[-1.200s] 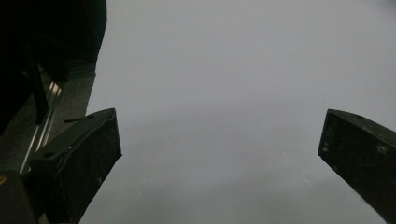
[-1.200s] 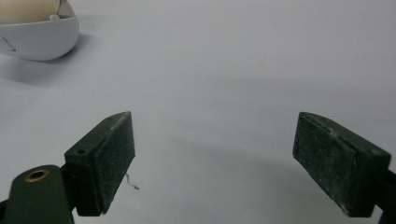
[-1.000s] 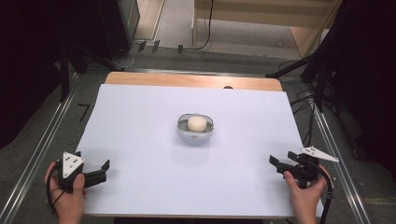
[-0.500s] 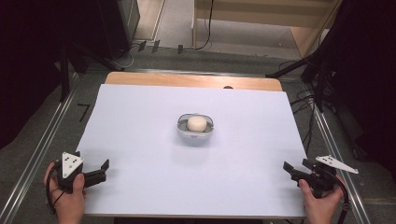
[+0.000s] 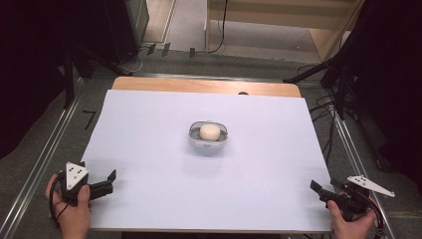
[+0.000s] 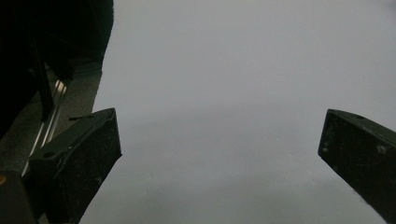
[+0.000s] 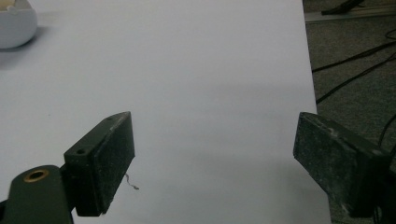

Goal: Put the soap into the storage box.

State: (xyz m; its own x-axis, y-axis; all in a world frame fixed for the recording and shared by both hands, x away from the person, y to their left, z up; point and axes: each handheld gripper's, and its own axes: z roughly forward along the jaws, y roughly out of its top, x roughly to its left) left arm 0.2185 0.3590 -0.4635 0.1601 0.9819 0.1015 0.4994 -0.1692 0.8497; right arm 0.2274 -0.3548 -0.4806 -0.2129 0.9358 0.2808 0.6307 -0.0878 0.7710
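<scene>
Setting: lab or recording studio, not home. Evidence: wooden counter [image 5: 206, 85] covered by plain white sheet [image 5: 149, 129]; grey carpeted floor [image 5: 30, 164]; aluminium floor rails [image 5: 50, 149] both sides; black cables [image 5: 326, 127] loose on floor; black stand legs [image 5: 308, 74]; dark curtained surroundings [image 5: 30, 59].

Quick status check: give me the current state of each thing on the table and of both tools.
Bowl: upright at the sheet's middle, holding the ball, untouched.
Ball: whole, resting inside the bowl.
White sheet: flat over the table.
Left tool: open, holding nothing, at the near left edge.
Right tool: open, holding nothing, at the near right corner.
</scene>
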